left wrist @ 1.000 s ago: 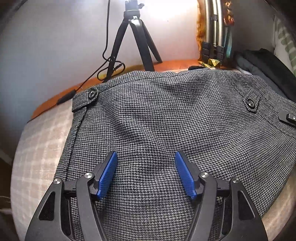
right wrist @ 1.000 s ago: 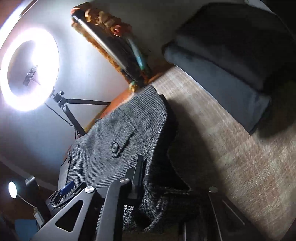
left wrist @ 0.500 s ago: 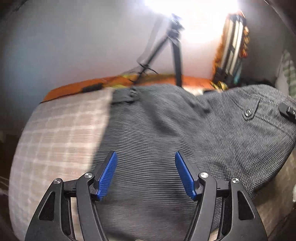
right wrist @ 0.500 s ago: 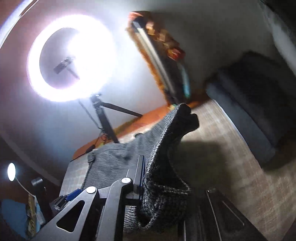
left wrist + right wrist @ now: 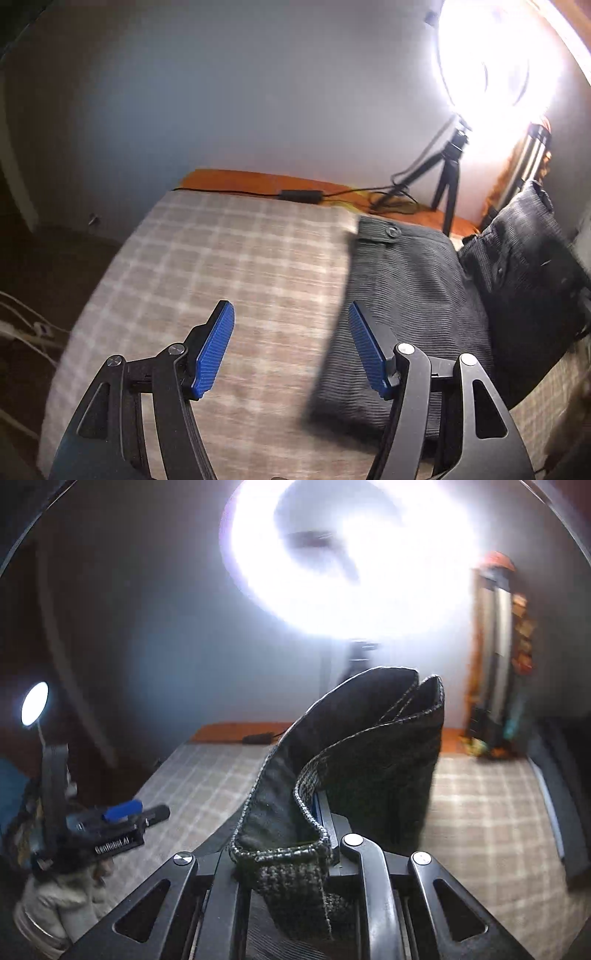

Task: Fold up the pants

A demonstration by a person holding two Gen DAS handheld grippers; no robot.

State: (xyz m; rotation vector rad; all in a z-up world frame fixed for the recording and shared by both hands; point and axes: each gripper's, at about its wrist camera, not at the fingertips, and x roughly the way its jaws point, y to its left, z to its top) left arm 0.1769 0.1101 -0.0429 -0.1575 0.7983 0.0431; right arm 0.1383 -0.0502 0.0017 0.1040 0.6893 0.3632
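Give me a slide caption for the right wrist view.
Right gripper shut on the pants, lifting an edge toward the ring light above the checked bed.

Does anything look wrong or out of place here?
Nothing is damaged. The pants lie half on the checked cover, with one end lifted up, clamped in the right gripper. The left gripper hangs open, empty.

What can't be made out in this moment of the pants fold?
- Right tool: pads buried under the pants, right wrist view.
- Pants' legs: cut off by the left tool and the frame edge, left wrist view.
- Ring light: centre lost to glare, both views.
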